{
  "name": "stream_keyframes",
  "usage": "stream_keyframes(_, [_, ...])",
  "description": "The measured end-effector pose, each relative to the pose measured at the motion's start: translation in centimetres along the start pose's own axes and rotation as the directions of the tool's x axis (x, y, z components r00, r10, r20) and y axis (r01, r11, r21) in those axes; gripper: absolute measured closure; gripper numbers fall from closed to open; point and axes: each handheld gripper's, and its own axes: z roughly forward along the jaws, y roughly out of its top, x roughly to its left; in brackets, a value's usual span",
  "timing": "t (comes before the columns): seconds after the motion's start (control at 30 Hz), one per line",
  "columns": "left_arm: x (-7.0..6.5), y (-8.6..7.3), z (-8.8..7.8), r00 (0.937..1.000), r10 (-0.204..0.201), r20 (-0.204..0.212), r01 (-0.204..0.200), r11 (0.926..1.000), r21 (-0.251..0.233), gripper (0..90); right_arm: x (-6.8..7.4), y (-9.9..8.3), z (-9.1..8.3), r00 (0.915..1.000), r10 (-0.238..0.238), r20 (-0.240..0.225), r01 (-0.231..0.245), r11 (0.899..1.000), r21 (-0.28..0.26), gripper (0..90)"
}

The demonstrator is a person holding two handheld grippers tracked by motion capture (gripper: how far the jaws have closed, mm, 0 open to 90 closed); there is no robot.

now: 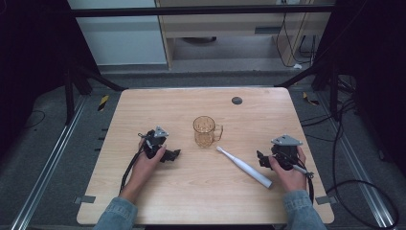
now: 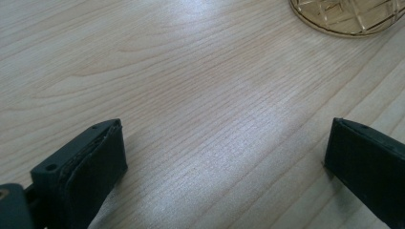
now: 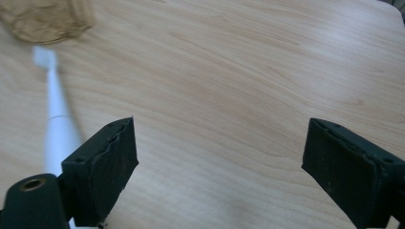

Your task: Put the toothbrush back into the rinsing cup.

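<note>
While your right claw [image 1: 262,158] and left claw [image 1: 173,154] rest released, empty, the electric toothbrush [image 1: 245,166] lies angled toward the amber glass mug [image 1: 205,131], handy for your right.

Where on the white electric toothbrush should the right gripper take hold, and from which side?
Best on the thick handle of the toothbrush, near its lower end, coming from above with the jaws across its width. It lies flat and diagonal, its thin brush neck toward the mug. The right gripper is open beside the handle.
</note>
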Motion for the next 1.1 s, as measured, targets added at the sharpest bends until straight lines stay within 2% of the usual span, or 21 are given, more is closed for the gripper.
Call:
stream_keyframes(0.03, [0.0,0.0,0.0,1.0,0.0,0.0,0.0,1.0,0.0,0.0,0.7,0.2,-0.6,0.9992,-0.037,-0.016,0.038,0.999,0.011,10.6])
stream_keyframes(0.13, [0.0,0.0,0.0,1.0,0.0,0.0,0.0,1.0,0.001,0.0,1.4,0.6,-1.0,0.9982,-0.053,-0.029,0.054,0.998,0.04,10.8])
stream_keyframes(0.17, [0.0,0.0,0.0,1.0,0.0,0.0,0.0,1.0,0.001,0.0,2.1,1.1,-1.1,0.9956,-0.083,-0.043,0.085,0.995,0.057,11.9])
stream_keyframes(0.23, [0.0,0.0,0.0,1.0,-0.001,0.001,0.001,1.0,0.001,0.0,2.4,1.4,-1.2,0.9939,-0.1,-0.048,0.103,0.992,0.069,11.9])
stream_keyframes(0.27, [0.0,0.0,0.0,1.0,-0.001,0.0,0.001,1.0,0.0,0.0,3.0,2.0,-1.4,0.9901,-0.114,-0.082,0.121,0.99,0.077,12.2])
stream_keyframes(0.3, [0.0,0.0,0.0,1.0,-0.001,0.0,0.001,1.0,0.0,0.0,3.0,2.0,-1.4,0.9901,-0.114,-0.082,0.121,0.99,0.077,12.2])
stream_keyframes(0.33, [0.0,0.0,0.0,1.0,-0.001,0.001,0.001,1.0,0.0,0.0,3.5,2.4,-1.4,0.9834,-0.134,-0.123,0.145,0.985,0.091,13.5])
stream_keyframes(0.4, [0.0,0.0,0.0,1.0,-0.001,0.001,0.001,1.0,0.0,0.0,3.8,2.5,-1.3,0.9805,-0.146,-0.132,0.16,0.982,0.104,13.7])
stream_keyframes(0.43, [0.0,0.0,0.0,1.0,-0.002,0.001,0.002,1.0,0.0,0.0,4.5,2.6,-1.0,0.9735,-0.161,-0.162,0.184,0.974,0.133,14.8])
stream_keyframes(0.47, [0.1,0.0,0.0,1.0,-0.002,0.001,0.002,1.0,0.0,0.0,4.8,2.6,-0.9,0.9706,-0.157,-0.182,0.184,0.973,0.14,15.4])
stream_keyframes(0.5, [0.1,0.0,0.0,1.0,-0.002,0.001,0.002,1.0,0.0,0.0,4.8,2.6,-0.9,0.9706,-0.157,-0.182,0.184,0.973,0.14,15.4])
stream_keyframes(0.53, [0.1,0.0,0.0,1.0,-0.002,0.0,0.002,1.0,0.0,0.0,5.3,2.5,-0.4,0.9638,-0.161,-0.213,0.198,0.966,0.169,16.7])
stream_keyframes(0.63, [0.0,0.0,0.0,1.0,-0.002,0.0,0.002,1.0,0.0,0.0,5.6,2.4,-0.2,0.9627,-0.165,-0.215,0.205,0.962,0.183,19.0])
stream_keyframes(0.67, [0.0,0.0,0.0,1.0,-0.002,-0.001,0.002,1.0,0.0,0.0,5.7,2.5,-0.2,0.9595,-0.147,-0.241,0.199,0.958,0.208,23.5])
stream_keyframes(0.7, [0.0,0.0,0.0,1.0,-0.002,-0.001,0.002,1.0,0.0,0.0,5.7,2.5,-0.2,0.9595,-0.147,-0.241,0.199,0.958,0.208,23.5])
stream_keyframes(0.73, [0.0,0.0,0.0,1.0,-0.003,-0.001,0.003,1.0,0.0,0.0,5.8,2.5,-0.1,0.9549,-0.141,-0.261,0.201,0.955,0.217,24.7])
stream_keyframes(0.83, [0.1,0.1,0.1,1.0,-0.003,-0.001,0.003,1.0,0.0,0.0,5.8,2.6,0.1,0.9517,-0.148,-0.269,0.212,0.951,0.227,25.1])
stream_keyframes(0.9, [0.0,0.1,0.1,1.0,-0.007,0.002,0.007,1.0,0.0,0.0,5.8,2.6,0.3,0.949,-0.171,-0.264,0.234,0.945,0.228,24.1])
stream_keyframes(1.03, [0.0,0.1,0.1,1.0,-0.008,0.002,0.008,1.0,0.0,0.0,5.8,3.0,0.6,0.9539,-0.167,-0.25,0.226,0.946,0.234,21.1])
stream_keyframes(1.07, [0.0,0.1,0.1,1.0,-0.008,0.002,0.008,1.0,-0.001,0.0,5.8,3.1,0.7,0.9542,-0.166,-0.249,0.227,0.943,0.241,21.1])
stream_keyframes(1.1, [0.0,0.1,0.1,1.0,-0.008,0.002,0.008,1.0,-0.001,0.0,5.9,3.2,0.9,0.9512,-0.182,-0.249,0.245,0.935,0.255,22.3])
